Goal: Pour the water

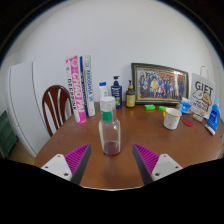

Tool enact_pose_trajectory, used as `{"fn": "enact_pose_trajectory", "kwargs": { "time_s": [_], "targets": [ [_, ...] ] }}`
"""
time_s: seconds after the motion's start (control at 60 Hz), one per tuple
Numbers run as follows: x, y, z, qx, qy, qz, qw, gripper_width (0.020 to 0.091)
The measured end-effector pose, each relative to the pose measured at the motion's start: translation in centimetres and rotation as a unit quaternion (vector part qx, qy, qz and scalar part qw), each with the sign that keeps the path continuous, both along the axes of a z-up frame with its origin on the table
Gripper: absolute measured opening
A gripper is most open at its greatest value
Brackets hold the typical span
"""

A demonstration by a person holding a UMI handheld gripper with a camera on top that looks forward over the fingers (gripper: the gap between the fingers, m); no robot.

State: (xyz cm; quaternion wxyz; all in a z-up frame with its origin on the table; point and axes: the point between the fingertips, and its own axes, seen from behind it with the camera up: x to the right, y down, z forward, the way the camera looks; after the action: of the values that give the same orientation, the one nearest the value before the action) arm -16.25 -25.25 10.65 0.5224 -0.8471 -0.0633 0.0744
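A clear plastic bottle [109, 131] with a green cap and white top stands upright on the brown wooden table [60, 140], just ahead of my fingers and centred between them. My gripper [112, 157] is open, its magenta pads [77, 157] spread wide on either side, with nothing held. Farther off to the right sits a small cream cup [173, 118]. The bottle's lower part looks dark; how much water is in it I cannot tell.
At the back of the table stand books [79, 86], a white bottle [103, 92], a dark blue pump bottle [117, 92], a small brown bottle [130, 96], a framed photo [159, 84] and a gift box [203, 97]. A wooden chair [56, 105] stands at the left.
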Motion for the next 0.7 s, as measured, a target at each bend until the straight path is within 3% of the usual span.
{"fn": "enact_pose_trajectory", "kwargs": {
  "time_s": [0.217, 0.3, 0.367, 0.583, 0.7],
  "targets": [
    [-2.1, 8.5, -3.2, 0.034, 0.002, -0.016, 0.999, 0.0850],
    [-2.3, 10.3, -4.5, 0.036, 0.002, -0.020, 0.999, 0.0722],
    [-2.8, 11.2, -4.6, 0.044, 0.004, -0.017, 0.999, 0.0556],
    [-3.2, 11.2, -3.6, 0.062, -0.009, -0.009, 0.998, 0.0446],
    [-3.9, 11.7, -0.8, 0.064, 0.022, 0.000, 0.998, 0.0445]
  ]
}}
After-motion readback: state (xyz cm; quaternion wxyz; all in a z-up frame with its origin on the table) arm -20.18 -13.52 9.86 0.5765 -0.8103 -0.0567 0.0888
